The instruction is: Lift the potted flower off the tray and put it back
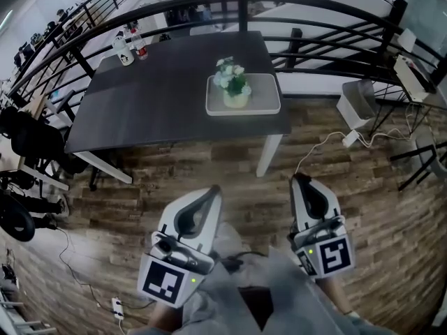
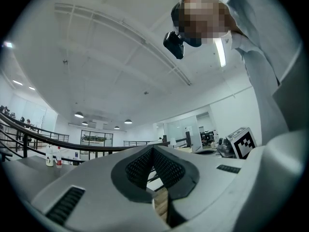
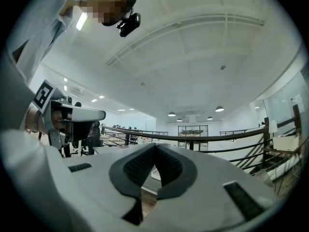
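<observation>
Labels on the two bottles [image 1: 130,46] at the table's [image 1: 154,110] far left corner are too small to read. In their own views, the left gripper [image 2: 153,149] and right gripper [image 3: 155,145] hide the potted flower [image 1: 233,84]. The head view's bottom edge cuts off the person's arms.

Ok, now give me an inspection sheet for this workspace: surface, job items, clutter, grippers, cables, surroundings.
Surface: dark table, level.
Job's things: potted flower upright on the white tray, near the table's near right corner.
Clutter: two bottles at the far left corner.
Grippers: left gripper and right gripper both shut, empty, held short of the table.
Cables: white cable on the floor by the right table leg; power strip at lower left.
Surroundings: wood floor, black railing behind the table, white bin at right.
</observation>
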`<state>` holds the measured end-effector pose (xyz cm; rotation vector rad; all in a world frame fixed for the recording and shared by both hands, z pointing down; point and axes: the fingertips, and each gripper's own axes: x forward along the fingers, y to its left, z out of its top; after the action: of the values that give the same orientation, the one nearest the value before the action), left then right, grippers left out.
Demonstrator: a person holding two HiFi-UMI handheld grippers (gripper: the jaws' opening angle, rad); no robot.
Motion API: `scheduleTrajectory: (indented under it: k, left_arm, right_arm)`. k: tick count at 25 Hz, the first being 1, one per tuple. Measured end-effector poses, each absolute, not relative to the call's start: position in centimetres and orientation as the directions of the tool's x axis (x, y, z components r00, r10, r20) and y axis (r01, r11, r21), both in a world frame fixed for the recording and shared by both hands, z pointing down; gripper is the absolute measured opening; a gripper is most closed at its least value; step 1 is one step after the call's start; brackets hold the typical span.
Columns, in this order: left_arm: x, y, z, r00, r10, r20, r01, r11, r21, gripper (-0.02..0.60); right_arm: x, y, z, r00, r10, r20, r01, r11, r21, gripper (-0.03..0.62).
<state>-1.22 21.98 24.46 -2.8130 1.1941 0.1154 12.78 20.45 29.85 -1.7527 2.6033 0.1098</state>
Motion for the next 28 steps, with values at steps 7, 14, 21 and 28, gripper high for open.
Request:
scheduleTrajectory:
  k: [7,14,21,28]
  left_arm:
    - [-0.2,19.3,24.8,0.707,-0.699,-0.107,-0.705,-0.709,-0.029,-0.002]
    - [1.5,15.0,24.5,0.731,-0.673,-0.111,-0.679,-0.734,-0.024,-0.002]
    - [1.7,10.3,24.3,0.739,-0.665,-0.112,-0.67,-0.742,-0.016,-0.002]
    - [1.5,5.7,24.0,0.738,-0.666,-0.109,-0.671,-0.741,-0.011,-0.002]
  right_arm:
    - [13.7,18.7,30.1,-0.358,-0.933,-0.03,-0.932,0.355,0.076,0.002]
    - [15.2,15.0,29.6,-0.325,-0.945,-0.044,-0.944,0.321,0.078,0.002]
    - [14.7,10.5,29.4,-0.33,-0.943,-0.034,-0.942,0.328,0.069,0.002]
    - [14.3,6.0,29.8,-0.348,-0.938,0.011,-0.935,0.348,0.073,0.002]
